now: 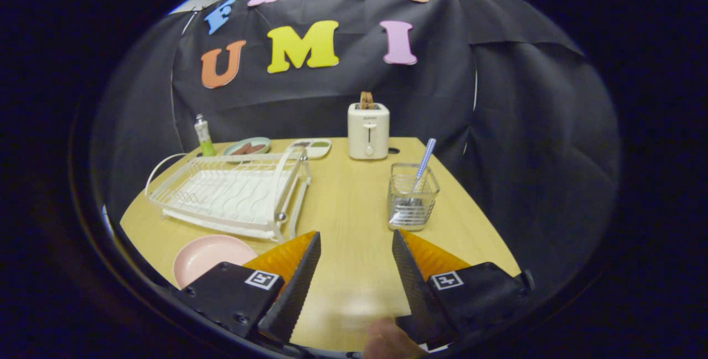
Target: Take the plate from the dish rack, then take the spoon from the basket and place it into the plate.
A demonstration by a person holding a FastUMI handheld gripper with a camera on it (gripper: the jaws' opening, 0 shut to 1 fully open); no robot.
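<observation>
Nearest the lens, the gripper point(355, 240) hangs above bare tabletop point(348, 204) with its jaws spread wide and nothing between them. A fingertip of the person's hand point(390, 339) shows at the base, just behind the jaws.

Task items: the pink plate point(210, 256) lies flat on the tabletop, just outside the left finger and close in front of the white dish rack point(232, 190). The rack's slots look empty. On that evidence the first step is judged complete: the plate is out of the rack and set down. The spoon point(423, 168) stands tilted in the wire basket point(413, 196), its striped handle rising above the rim and leaning toward the booth wall; the bowl end sits low inside, blurred behind the mesh. The basket stands just ahead of the right finger's tip.

Step in hand, as judged: fetching the spoon. The next move calls for swinging right and forward, rising to clear the basket rim, and closing on the exposed handle, which is thin and slanted, so the jaws must narrow a good deal and line up across it. The lift should be steep enough to free the bowl end from the mesh, or the light basket may tip or drag.

Other items: a toaster point(368, 129) with bread in its slot stands beyond the basket; a bottle point(203, 136), a small dish point(248, 146) and a tray point(312, 147) sit behind the rack. None of these lies on the path from basket to plate; only the rack's near corner crowds the plate.
</observation>
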